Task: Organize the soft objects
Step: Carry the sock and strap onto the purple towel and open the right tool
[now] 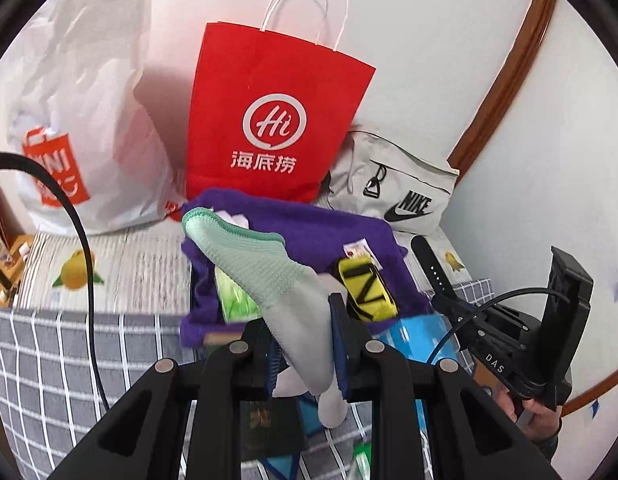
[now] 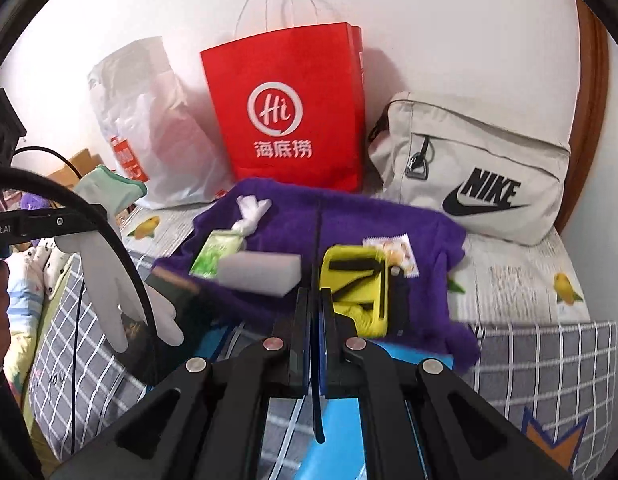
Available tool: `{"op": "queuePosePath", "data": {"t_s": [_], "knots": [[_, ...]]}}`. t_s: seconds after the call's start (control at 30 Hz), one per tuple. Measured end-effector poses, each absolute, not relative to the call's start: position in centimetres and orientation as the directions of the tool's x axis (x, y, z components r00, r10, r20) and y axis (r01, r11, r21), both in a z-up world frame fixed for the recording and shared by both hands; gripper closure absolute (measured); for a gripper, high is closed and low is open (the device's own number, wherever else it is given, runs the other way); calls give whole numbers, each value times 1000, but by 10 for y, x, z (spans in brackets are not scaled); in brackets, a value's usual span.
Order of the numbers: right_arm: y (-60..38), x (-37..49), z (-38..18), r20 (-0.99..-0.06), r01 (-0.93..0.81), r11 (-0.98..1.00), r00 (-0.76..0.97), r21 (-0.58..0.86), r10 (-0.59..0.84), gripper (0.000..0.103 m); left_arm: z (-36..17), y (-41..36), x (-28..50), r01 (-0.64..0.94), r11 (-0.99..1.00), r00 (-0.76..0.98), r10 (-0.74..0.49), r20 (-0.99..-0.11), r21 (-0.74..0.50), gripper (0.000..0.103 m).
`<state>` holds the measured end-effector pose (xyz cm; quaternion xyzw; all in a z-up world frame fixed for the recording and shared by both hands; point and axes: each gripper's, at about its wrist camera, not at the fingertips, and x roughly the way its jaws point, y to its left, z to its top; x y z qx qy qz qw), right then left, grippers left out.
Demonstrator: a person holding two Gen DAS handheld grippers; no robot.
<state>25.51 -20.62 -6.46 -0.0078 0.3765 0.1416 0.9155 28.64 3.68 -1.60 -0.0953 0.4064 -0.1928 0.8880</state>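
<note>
My left gripper (image 1: 301, 332) is shut on a glove (image 1: 269, 272) with a mint green cuff and pale grey fingers. The glove hangs limp from it, as the right wrist view shows at the left (image 2: 105, 276). My right gripper (image 2: 313, 296) is shut on a thin black strap (image 2: 319, 240), seen edge-on here. The left wrist view shows that strap's holes (image 1: 429, 264). Under both lies a purple towel (image 2: 349, 216). On it are a yellow pouch (image 2: 357, 280), a grey sponge block (image 2: 261, 270), a green packet (image 2: 215, 252), a snack packet (image 2: 397, 254) and a white wad (image 2: 251, 210).
A red paper bag (image 2: 289, 104), a white plastic bag (image 2: 149, 128) and a beige Nike bag (image 2: 477, 172) stand against the wall behind the towel. A grey checked blanket (image 2: 549, 360) covers the near bed. A blue item (image 1: 417, 336) and a dark booklet (image 1: 265, 424) lie below the grippers.
</note>
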Motion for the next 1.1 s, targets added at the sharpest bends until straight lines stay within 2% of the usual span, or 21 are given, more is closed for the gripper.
{"op": "queuePosePath", "data": {"t_s": [0.33,0.63,0.8,1.1], "knots": [[-214,320,-70,-701,-232,968,674,97,232,100,-23,33,346,234,900,601,-430,-674,-366,82],[-223,376,-99,-767,-170,984,624,52,148,100,-28,22,387,225,897,608,-434,-665,-380,82],[-230,394,-112,-790,-141,989,601,38,116,100,-50,17,413,201,892,580,-442,-684,-405,82],[-222,409,-139,-839,-179,982,523,63,149,100,-78,15,428,169,905,546,-416,-727,-391,82]]}}
